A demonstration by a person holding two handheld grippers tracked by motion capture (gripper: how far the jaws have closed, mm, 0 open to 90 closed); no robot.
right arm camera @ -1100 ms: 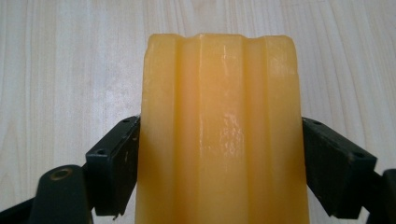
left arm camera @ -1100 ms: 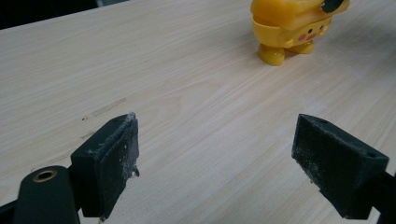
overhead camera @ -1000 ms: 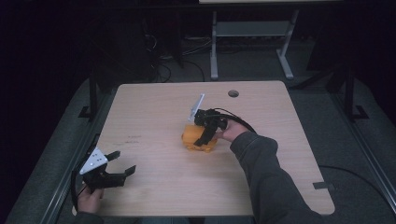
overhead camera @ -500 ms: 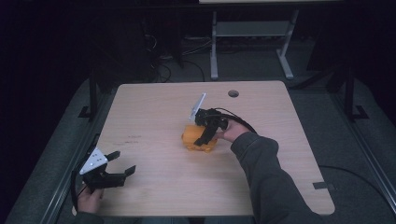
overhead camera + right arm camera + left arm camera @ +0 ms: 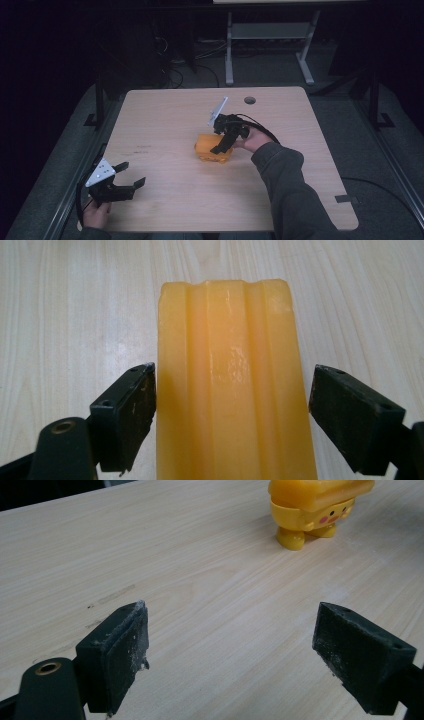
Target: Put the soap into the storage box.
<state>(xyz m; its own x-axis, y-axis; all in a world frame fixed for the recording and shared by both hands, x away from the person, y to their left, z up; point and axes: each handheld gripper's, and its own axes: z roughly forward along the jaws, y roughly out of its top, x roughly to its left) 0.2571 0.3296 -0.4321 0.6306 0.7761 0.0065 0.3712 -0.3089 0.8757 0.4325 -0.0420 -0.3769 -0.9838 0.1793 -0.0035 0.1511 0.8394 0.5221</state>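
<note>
Both grippers black, two-jawed. Left gripper [image 5: 131,176] carries a grey three-cornered plate; pads scuffed white. Right arm in grey sleeve [image 5: 290,190]

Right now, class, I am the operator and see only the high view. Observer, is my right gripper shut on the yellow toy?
Observer: No. In the right gripper view, the right gripper straddles the yellow toy with its jaws open and a gap on one side.
Operator: Does the toy have a face?
Observer: The left gripper view shows a pink cheek and two stubby feet on the table.
Operator: And my left gripper?
Observer: The left gripper is open; its pads carry white scuffs.
</note>
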